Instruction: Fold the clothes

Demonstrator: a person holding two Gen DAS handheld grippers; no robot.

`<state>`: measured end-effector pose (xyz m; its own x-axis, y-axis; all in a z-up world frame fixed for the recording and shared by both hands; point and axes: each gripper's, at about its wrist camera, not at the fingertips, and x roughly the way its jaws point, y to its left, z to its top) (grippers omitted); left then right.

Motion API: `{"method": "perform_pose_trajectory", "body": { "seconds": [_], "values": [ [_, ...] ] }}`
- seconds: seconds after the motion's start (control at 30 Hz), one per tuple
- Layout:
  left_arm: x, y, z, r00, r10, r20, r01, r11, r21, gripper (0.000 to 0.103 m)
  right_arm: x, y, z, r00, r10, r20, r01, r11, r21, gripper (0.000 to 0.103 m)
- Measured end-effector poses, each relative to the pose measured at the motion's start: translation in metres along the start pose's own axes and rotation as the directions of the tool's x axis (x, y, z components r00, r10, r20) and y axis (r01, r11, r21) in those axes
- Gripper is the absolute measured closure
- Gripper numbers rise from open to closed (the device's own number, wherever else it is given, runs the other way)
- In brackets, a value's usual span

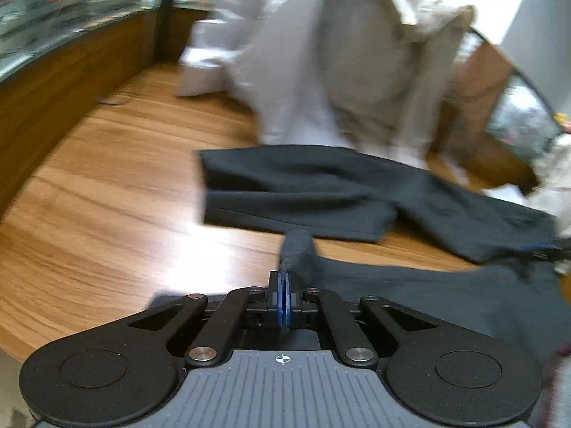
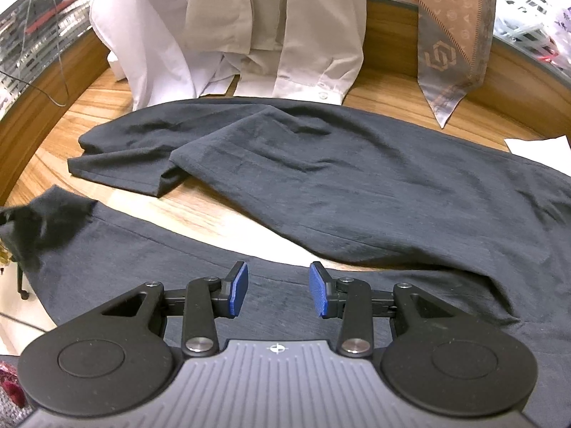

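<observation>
Your left claw (image 1: pixel 284 287) has its blue pads pressed right together, pinching a bunched-up fold of the dark garment (image 1: pixel 321 192) that pokes out ahead of the tips. That view is blurry, so don't expect much detail from it.

Your right claw (image 2: pixel 278 290) is spread about halfway, with nothing between the pads. It hangs over the near part of the same dark garment (image 2: pixel 321 178) and I can't tell if the tips actually touch the cloth.

Counting stuff up: one dark garment, looks like a tee, sprawled across the wooden table (image 2: pixel 385 103). Its near part drapes toward you under the right claw, its far part lies rumpled further back with a strip of bare wood between them. Behind it, at least two light shirts: a white shirt (image 2: pixel 142 46) on the left, a beige shirt (image 2: pixel 314 35) next to it with buttons showing at the cuff, both touching the table just past the dark cloth. One patterned scarf (image 2: pixel 453 46) in tan and grey hangs at the right, clear of the dark garment. One bit of white paper (image 2: pixel 539 146) sits at the far right edge.
</observation>
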<state>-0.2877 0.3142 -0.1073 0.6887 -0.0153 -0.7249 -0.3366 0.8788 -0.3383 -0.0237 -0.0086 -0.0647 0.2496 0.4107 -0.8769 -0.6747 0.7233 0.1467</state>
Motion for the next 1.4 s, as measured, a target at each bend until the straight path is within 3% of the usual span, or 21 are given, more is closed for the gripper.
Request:
{"method": "perform_pose_trajectory", "body": {
  "seconds": [0.1, 0.23, 0.37, 0.47, 0.57, 0.67, 0.77, 0.87, 0.9, 0.93, 1.1, 1.2, 1.33, 1.37, 1.4],
  "values": [
    [0.013, -0.02, -0.012, 0.989, -0.097, -0.113, 0.1, 0.995, 0.019, 0.098, 0.004, 0.0, 0.001, 1.0, 0.024, -0.006, -0.024, 1.0, 0.002, 0.06],
    [0.034, -0.041, -0.029, 0.953, -0.158, -0.26, 0.176, 0.983, 0.05, 0.097, 0.011, 0.005, 0.003, 0.999, 0.033, -0.024, -0.034, 0.999, -0.02, 0.06],
    [0.022, -0.045, -0.028, 0.96, -0.16, -0.231, 0.175, 0.984, 0.046, 0.08, 0.014, 0.011, 0.006, 0.998, 0.049, -0.033, -0.05, 0.998, -0.041, 0.06],
    [0.002, -0.036, -0.018, 0.98, -0.132, -0.148, 0.135, 0.991, 0.005, 0.075, 0.015, 0.013, 0.008, 0.998, 0.056, -0.035, -0.057, 0.997, -0.049, 0.06],
    [-0.007, -0.022, -0.011, 0.996, -0.028, -0.086, 0.025, 0.999, -0.045, 0.067, 0.015, 0.013, 0.008, 0.998, 0.062, -0.034, -0.063, 0.997, -0.051, 0.06],
    [-0.001, -0.006, -0.013, 0.994, 0.038, -0.105, -0.047, 0.995, -0.087, 0.063, 0.016, 0.013, 0.008, 0.997, 0.065, -0.033, -0.066, 0.997, -0.05, 0.06],
    [0.012, 0.003, -0.018, 0.987, 0.052, -0.15, -0.07, 0.99, -0.121, 0.059, 0.015, 0.014, 0.009, 0.997, 0.065, -0.029, -0.067, 0.996, -0.052, 0.06],
    [0.022, 0.009, -0.02, 0.985, 0.032, -0.171, -0.059, 0.986, -0.157, 0.062, 0.014, 0.015, 0.01, 0.998, 0.06, -0.02, -0.061, 0.997, -0.051, 0.06],
    [0.023, 0.012, -0.02, 0.985, 0.021, -0.17, -0.051, 0.984, -0.171, 0.083, 0.013, 0.015, 0.011, 0.998, 0.058, -0.017, -0.059, 0.997, -0.05, 0.06],
    [0.024, 0.014, -0.02, 0.985, 0.01, -0.17, -0.042, 0.982, -0.184, 0.098, 0.013, 0.014, 0.011, 0.998, 0.055, -0.014, -0.056, 0.997, -0.048, 0.06],
    [0.007, 0.02, -0.003, 0.987, 0.135, -0.086, -0.147, 0.978, -0.148, 0.098, 0.01, 0.007, 0.012, 0.999, 0.041, 0.002, -0.041, 0.999, -0.017, 0.06],
    [-0.004, 0.031, 0.014, 0.963, 0.267, -0.026, -0.268, 0.952, -0.146, 0.098, 0.011, 0.003, 0.011, 0.999, 0.031, 0.008, -0.031, 0.999, 0.006, 0.06],
    [-0.008, 0.049, 0.04, 0.887, 0.463, 0.005, -0.457, 0.877, -0.152, 0.094, 0.013, -0.003, 0.008, 1.0, 0.022, 0.01, -0.023, 0.999, 0.038, 0.06],
    [-0.007, 0.053, 0.046, 0.871, 0.492, 0.011, -0.484, 0.861, -0.159, 0.088, 0.013, -0.003, 0.008, 1.0, 0.021, 0.008, -0.021, 0.999, 0.044, 0.06],
    [-0.005, 0.056, 0.051, 0.868, 0.496, 0.014, -0.487, 0.857, -0.168, 0.069, 0.013, -0.004, 0.007, 1.0, 0.02, 0.01, -0.021, 0.998, 0.051, 0.06]
  ]
}}
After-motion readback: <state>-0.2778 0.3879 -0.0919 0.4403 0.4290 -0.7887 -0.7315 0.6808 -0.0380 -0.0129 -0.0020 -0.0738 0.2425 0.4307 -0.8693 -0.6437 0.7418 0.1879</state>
